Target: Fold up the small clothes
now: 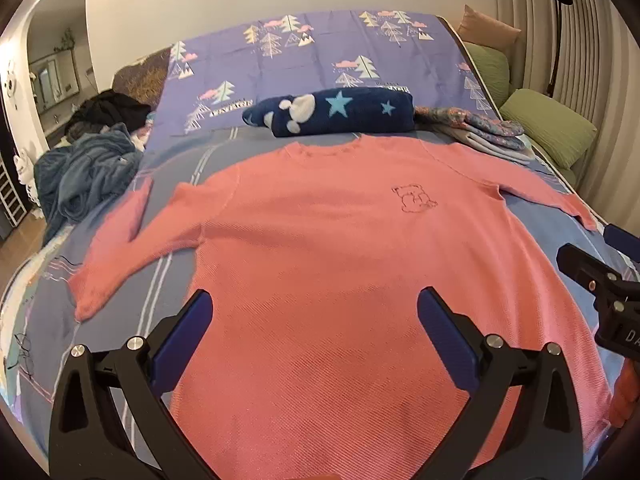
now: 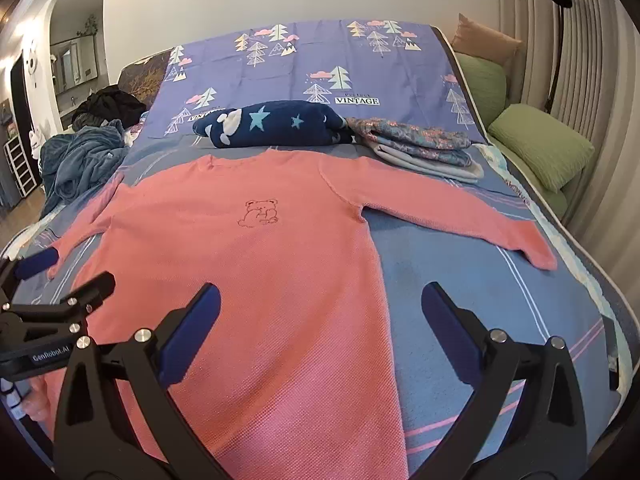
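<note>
A pink long-sleeved top (image 1: 332,248) with a small bear outline lies flat, front up, on the bed, sleeves spread to both sides; it also shows in the right wrist view (image 2: 240,264). My left gripper (image 1: 316,320) is open and empty, hovering above the top's lower body. My right gripper (image 2: 320,312) is open and empty above the top's lower right edge. Each gripper shows at the edge of the other's view, the right one (image 1: 596,256) and the left one (image 2: 64,276).
A blue striped bed sheet (image 2: 460,272) covers the bed. Behind the top lie a folded navy star garment (image 2: 276,126) and a folded floral stack (image 2: 420,146). A blue blanket heap (image 1: 88,176) sits at the left, green cushions (image 2: 544,152) at the right.
</note>
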Demonstrator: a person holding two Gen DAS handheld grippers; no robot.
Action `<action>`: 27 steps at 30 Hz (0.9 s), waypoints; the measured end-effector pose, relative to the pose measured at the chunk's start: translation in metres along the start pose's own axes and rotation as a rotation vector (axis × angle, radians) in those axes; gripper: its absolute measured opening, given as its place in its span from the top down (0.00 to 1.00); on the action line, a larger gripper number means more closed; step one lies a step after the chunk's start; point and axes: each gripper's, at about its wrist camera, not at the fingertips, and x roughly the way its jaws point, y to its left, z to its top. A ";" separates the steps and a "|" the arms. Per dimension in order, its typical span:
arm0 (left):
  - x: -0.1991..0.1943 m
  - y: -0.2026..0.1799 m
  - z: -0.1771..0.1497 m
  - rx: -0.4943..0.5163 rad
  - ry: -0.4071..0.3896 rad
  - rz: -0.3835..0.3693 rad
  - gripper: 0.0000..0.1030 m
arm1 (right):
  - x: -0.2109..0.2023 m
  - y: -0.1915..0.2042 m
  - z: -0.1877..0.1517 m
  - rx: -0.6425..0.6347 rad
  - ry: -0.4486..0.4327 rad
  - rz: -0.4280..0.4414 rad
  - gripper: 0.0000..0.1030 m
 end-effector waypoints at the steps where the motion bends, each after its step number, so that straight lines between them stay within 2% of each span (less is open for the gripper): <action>1: 0.000 0.000 0.000 -0.001 0.004 -0.004 0.01 | 0.000 0.000 0.000 0.004 0.002 -0.002 0.02; 7: 0.004 0.002 -0.001 -0.010 0.055 -0.058 0.01 | -0.002 -0.002 -0.002 0.010 -0.002 -0.013 0.02; 18: 0.000 -0.003 -0.002 0.001 0.009 0.014 0.01 | -0.001 0.001 -0.003 0.003 0.010 -0.005 0.02; 27: -0.002 0.000 -0.003 0.011 -0.009 0.023 0.01 | 0.003 0.004 -0.004 -0.001 0.020 -0.009 0.02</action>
